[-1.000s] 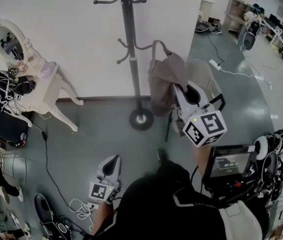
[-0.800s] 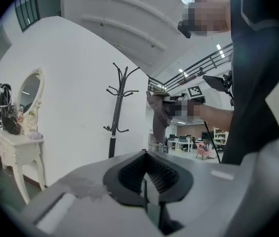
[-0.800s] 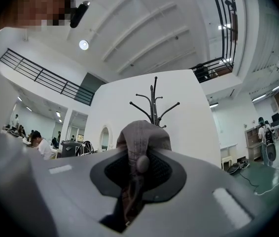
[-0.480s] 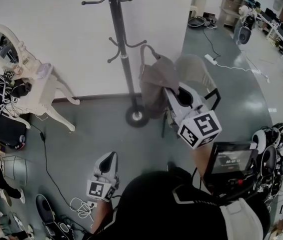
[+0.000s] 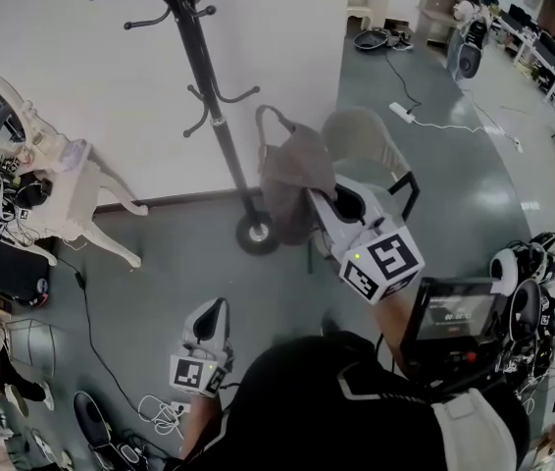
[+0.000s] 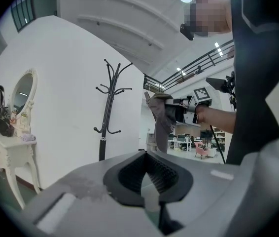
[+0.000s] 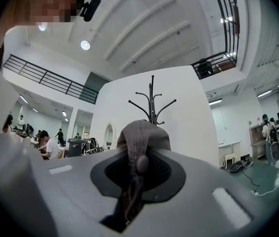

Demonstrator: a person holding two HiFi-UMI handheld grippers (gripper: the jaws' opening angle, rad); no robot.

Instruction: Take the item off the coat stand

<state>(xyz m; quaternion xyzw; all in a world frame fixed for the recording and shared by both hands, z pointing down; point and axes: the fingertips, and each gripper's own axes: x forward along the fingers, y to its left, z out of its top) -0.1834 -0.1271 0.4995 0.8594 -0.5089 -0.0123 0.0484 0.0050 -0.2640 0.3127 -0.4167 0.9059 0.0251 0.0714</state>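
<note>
A grey fabric bag (image 5: 292, 170) with a loop strap hangs from my right gripper (image 5: 317, 197), which is shut on its cloth. In the right gripper view the fabric (image 7: 142, 132) bunches between the jaws of the right gripper (image 7: 138, 164). The black coat stand (image 5: 204, 77) rises just left of the bag, its hooks bare. From the left gripper view, the bag (image 6: 161, 117) hangs apart from the stand (image 6: 109, 112). My left gripper (image 5: 209, 322) is low near my body, shut and holding nothing.
A white dressing table with an oval mirror (image 5: 57, 180) stands against the wall at left. A pale chair (image 5: 366, 135) sits behind the bag. Cables and a power strip (image 5: 402, 113) lie on the floor. Headsets (image 5: 523, 283) are piled at right.
The stand has slid left in the head view, and the right gripper with the bag now sits lower and farther out from the stand's pole. The left gripper has hardly moved.
</note>
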